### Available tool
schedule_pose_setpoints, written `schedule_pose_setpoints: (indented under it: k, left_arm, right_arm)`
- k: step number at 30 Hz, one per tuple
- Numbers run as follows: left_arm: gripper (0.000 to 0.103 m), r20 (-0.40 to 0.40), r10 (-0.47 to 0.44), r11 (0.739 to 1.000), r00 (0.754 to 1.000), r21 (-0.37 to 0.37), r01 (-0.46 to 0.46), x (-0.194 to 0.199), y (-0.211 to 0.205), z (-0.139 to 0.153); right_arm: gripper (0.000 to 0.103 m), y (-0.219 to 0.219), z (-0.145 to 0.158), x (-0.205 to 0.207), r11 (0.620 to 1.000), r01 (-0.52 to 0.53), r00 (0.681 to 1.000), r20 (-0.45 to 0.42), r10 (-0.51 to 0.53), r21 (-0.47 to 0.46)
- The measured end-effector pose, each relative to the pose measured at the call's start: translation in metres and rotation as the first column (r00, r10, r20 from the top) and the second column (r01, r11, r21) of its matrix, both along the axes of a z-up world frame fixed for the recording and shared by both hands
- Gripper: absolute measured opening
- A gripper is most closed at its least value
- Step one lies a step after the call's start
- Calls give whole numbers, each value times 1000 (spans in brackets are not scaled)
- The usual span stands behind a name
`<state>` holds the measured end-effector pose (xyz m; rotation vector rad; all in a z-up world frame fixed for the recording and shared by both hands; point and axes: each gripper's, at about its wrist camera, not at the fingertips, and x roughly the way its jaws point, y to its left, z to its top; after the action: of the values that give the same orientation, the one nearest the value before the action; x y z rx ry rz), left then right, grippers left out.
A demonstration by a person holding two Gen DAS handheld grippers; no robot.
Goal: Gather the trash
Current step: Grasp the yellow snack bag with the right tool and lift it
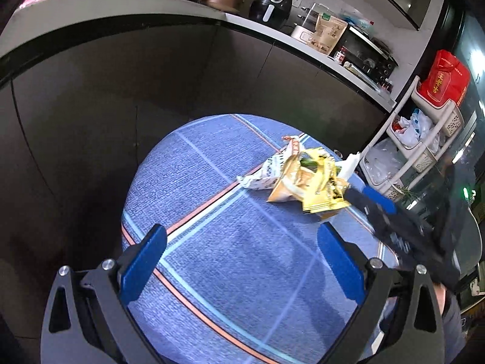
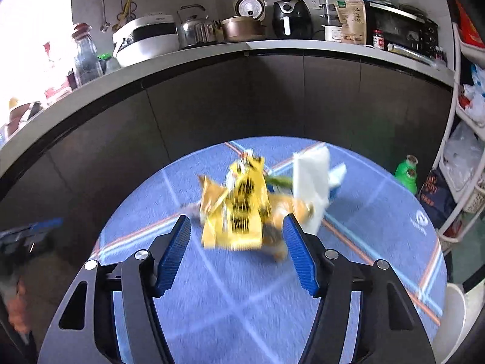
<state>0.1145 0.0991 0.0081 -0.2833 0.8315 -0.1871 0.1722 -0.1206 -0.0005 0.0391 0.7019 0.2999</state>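
A blue tablecloth (image 2: 242, 303) crossed by white, pale-blue and orange stripes carries a yellow wrapper (image 2: 239, 212) with black print, an orange-gold packet (image 1: 288, 182) and a white sheet (image 2: 312, 182). Blue ribbed pads (image 2: 174, 257) line black gripper fingers. Behind, dark cabinet fronts (image 2: 212, 106) sit under a pale grey counter (image 2: 272, 45).
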Motion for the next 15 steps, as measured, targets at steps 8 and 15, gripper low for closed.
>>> schedule_pose_setpoints:
  k: [8,15]
  left_arm:
    - [99,-32,-24,999,999,31,25,17,0,-19]
    - [99,-30,-87,996,996,22,88,36,-20,-22]
  right_arm:
    - [27,17,-17,40,995,-25,999,-43,20,-101]
    - [12,-9,-13,-1,996,-72,996,-48,70,-49]
